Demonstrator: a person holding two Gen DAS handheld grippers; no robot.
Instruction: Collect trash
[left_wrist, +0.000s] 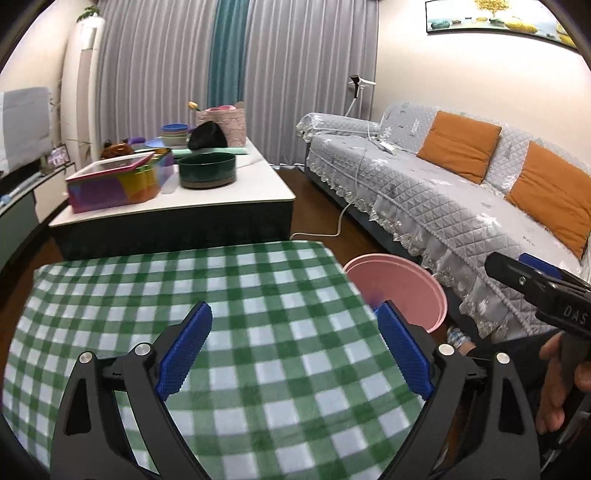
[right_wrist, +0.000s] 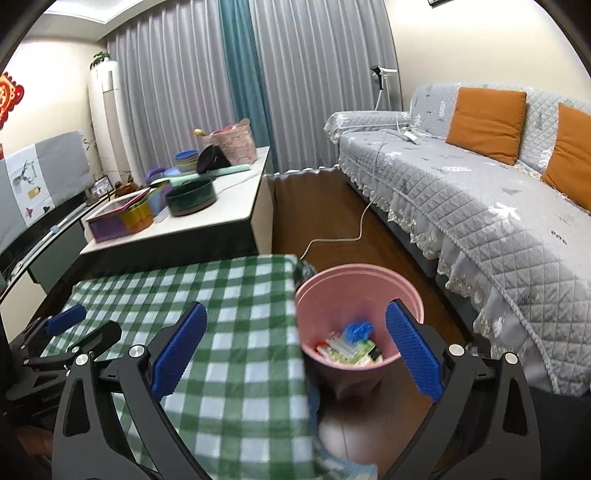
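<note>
Left claw (left_wrist: 295, 347) is standing wide apart, its blue pads (left_wrist: 184, 352) gripping nothing, and is pointing forward and somewhat downward. Right claw (right_wrist: 295, 349) is likewise standing fully spread, with nothing between its pads (right_wrist: 413, 352), and is angled downward to about the same degree. In the left wrist view the right claw (left_wrist: 535, 275) is showing at the right edge, with the person's right hand (left_wrist: 563, 387) wrapping its handle. In the right wrist view the left claw (right_wrist: 79, 325) is showing at the near left, level with the right one.
</note>
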